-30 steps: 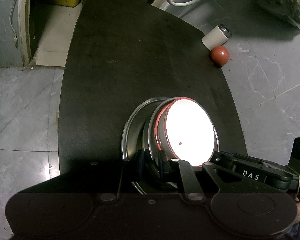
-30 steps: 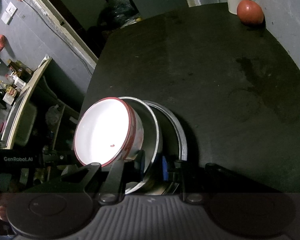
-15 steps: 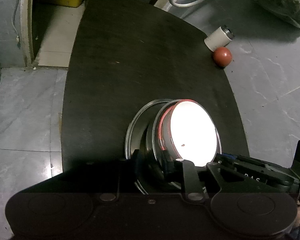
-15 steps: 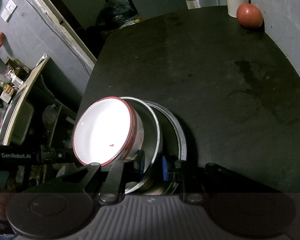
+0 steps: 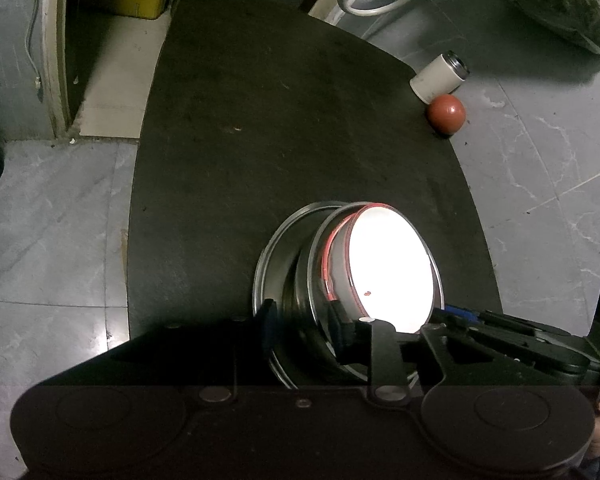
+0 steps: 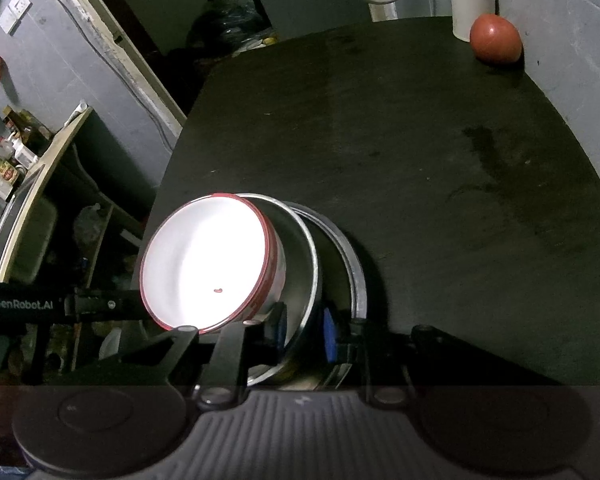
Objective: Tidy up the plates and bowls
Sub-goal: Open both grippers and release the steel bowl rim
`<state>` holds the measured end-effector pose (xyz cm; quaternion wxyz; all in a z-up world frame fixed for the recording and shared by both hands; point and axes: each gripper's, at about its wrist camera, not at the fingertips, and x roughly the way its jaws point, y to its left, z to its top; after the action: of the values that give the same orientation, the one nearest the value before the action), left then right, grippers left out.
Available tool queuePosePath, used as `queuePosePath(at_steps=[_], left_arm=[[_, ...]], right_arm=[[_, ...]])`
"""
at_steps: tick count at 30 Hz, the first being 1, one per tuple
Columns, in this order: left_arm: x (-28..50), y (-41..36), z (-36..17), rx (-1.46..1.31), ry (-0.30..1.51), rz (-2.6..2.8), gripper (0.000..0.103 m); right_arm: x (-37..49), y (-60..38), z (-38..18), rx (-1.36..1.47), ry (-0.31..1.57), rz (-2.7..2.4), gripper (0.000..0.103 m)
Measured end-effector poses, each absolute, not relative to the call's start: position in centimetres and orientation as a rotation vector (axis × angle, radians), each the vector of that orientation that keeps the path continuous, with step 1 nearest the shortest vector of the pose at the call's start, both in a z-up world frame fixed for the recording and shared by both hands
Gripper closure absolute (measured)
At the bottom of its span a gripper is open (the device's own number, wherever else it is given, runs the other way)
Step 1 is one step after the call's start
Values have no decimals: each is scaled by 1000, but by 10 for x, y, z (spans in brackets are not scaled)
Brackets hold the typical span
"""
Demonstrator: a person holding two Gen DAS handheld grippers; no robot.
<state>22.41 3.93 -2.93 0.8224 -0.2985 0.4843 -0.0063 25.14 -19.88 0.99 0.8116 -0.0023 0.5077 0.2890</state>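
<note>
A white bowl with a red rim (image 5: 388, 268) (image 6: 204, 268) sits nested in a steel bowl (image 5: 320, 248) (image 6: 300, 256), which sits in a larger steel plate (image 5: 272, 256) (image 6: 354, 256). The stack is tilted and held above the dark table (image 5: 260, 140) (image 6: 420, 140). My left gripper (image 5: 304, 322) is shut on the stack's near rim. My right gripper (image 6: 304, 330) is shut on the stack's rim from the opposite side. Each gripper shows in the other's view.
A white cylindrical cup (image 5: 440, 78) (image 6: 472, 10) and a red ball (image 5: 446, 114) (image 6: 496, 38) stand at the table's far edge by the wall. A shelf with bottles (image 6: 16, 152) stands to the left, beyond the table edge. Grey tiled floor (image 5: 52, 220) lies around.
The stack with both grippers has risen slightly and drawn back; the table and far objects look smaller. Both grips are unchanged.
</note>
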Motion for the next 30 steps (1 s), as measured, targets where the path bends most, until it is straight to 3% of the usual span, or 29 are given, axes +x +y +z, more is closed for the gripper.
queuePosePath(at_steps=[7,11,24,30], left_arm=[[224,39,-29,-636,1028,-9,69],[223,39,-28,-613,1029,15,60],[222,39,-25,-594,1021,34,56],[222,40,-23,-576,1011,59,47]], right_arm=[[252,-200,10,-8,1081,611,79],[252,-202,11,-8,1075,603,78],[251,-205,13,3,1062,585,76],[252,-206,13,12,1061,583,76]])
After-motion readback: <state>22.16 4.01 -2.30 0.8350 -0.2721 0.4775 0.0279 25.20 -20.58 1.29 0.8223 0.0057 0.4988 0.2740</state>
